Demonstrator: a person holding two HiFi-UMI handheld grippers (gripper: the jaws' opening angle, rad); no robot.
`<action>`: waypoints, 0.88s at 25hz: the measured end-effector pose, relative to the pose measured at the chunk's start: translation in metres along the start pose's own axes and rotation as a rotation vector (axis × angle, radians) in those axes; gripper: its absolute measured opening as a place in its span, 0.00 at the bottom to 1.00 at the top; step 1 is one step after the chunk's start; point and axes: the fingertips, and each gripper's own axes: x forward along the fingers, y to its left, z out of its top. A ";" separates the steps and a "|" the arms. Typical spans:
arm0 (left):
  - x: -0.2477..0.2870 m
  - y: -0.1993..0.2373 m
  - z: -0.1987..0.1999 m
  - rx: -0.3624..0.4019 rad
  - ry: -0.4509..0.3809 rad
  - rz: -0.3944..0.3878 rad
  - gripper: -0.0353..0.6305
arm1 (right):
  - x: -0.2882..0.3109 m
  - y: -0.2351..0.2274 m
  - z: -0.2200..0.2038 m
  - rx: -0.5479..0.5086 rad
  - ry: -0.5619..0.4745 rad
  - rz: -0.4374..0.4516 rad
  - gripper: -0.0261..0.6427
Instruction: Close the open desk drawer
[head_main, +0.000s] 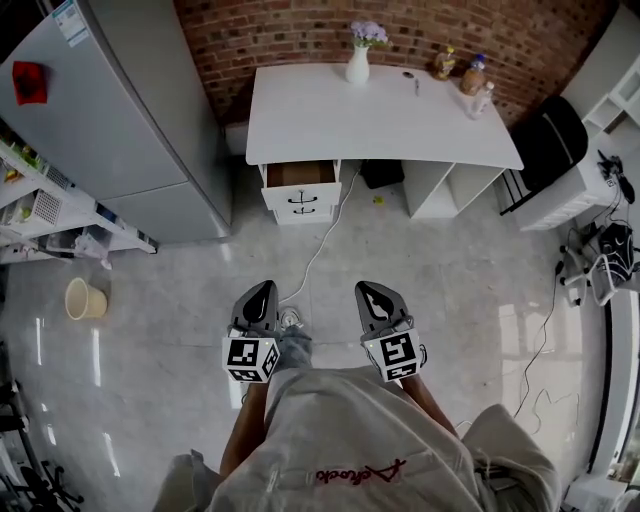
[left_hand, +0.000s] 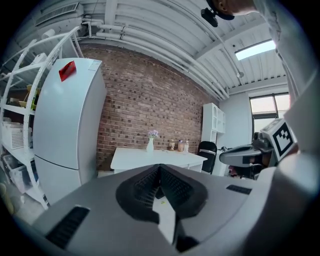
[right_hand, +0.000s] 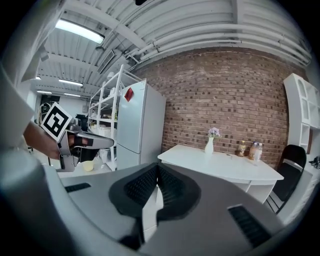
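Head view: the step in hand appears to be the approach. The left gripper (head_main: 264, 288) and right gripper (head_main: 369, 288) hang over bare floor (head_main: 450, 250), well apart from the desk (head_main: 380, 110), whose open drawer (head_main: 300, 180) projects under the left end of its front edge, with a cable (head_main: 322, 240) crossing the path. Left gripper view: jaws fully together, holding nothing, desk ahead. Right gripper view: jaws likewise together and empty; the next move likely calls for crossing the floor and pressing a closed tip squarely on the drawer front.

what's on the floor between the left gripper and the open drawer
Head view: bare floor tiles up to the drawer, crossed only by a white cable from the desk toward the left gripper.
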 end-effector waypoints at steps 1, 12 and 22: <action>0.007 0.011 0.003 -0.004 0.002 -0.002 0.07 | 0.012 -0.001 0.006 -0.001 0.003 -0.003 0.07; 0.093 0.106 0.025 -0.043 0.037 -0.057 0.07 | 0.140 -0.018 0.050 0.002 0.038 -0.030 0.06; 0.162 0.164 0.020 -0.034 0.096 -0.151 0.07 | 0.225 -0.041 0.045 0.029 0.110 -0.089 0.06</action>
